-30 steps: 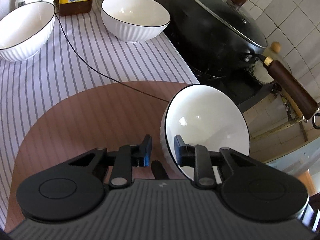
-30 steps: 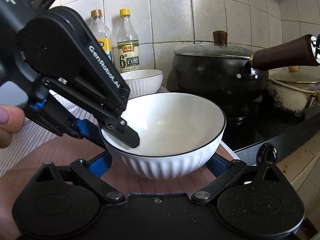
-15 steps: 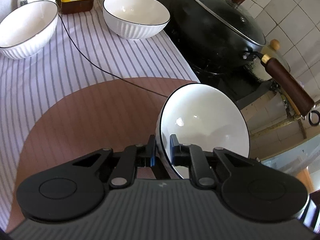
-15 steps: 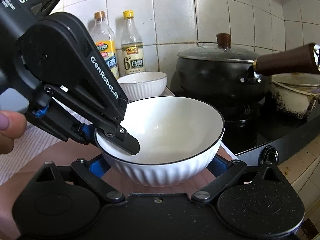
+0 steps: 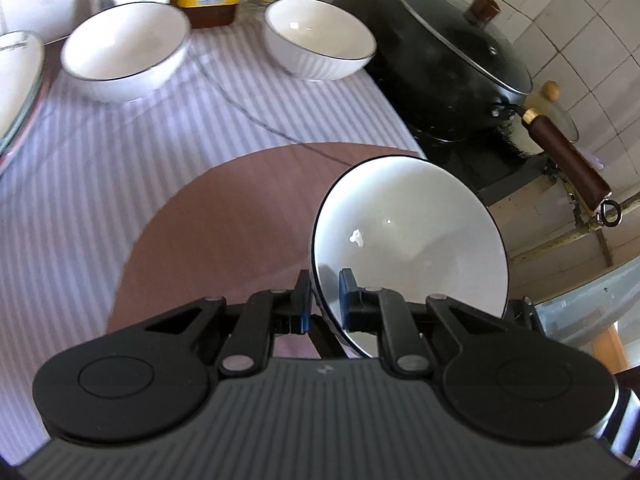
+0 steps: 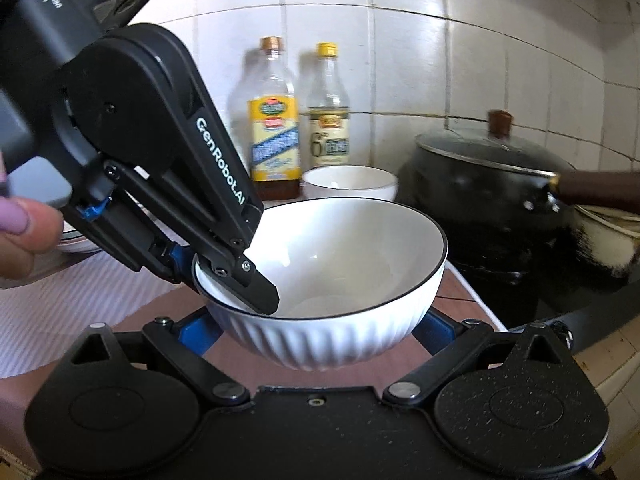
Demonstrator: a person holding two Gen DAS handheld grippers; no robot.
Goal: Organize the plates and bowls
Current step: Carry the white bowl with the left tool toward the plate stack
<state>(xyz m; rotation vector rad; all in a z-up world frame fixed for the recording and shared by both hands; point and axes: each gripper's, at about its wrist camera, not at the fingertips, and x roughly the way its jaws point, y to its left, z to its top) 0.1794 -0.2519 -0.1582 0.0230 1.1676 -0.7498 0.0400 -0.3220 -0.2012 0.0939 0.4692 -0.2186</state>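
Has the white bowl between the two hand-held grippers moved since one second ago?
Yes. In the right wrist view the white bowl is now lifted off the brown mat, and the oil bottle behind it has shifted right, so the bowl went up and leftward.

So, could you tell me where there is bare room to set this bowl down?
The brown mat left of the held bowl lies bare, as does the striped cloth in front of the two back bowls. It is crowded along the bottles and by the black pot.
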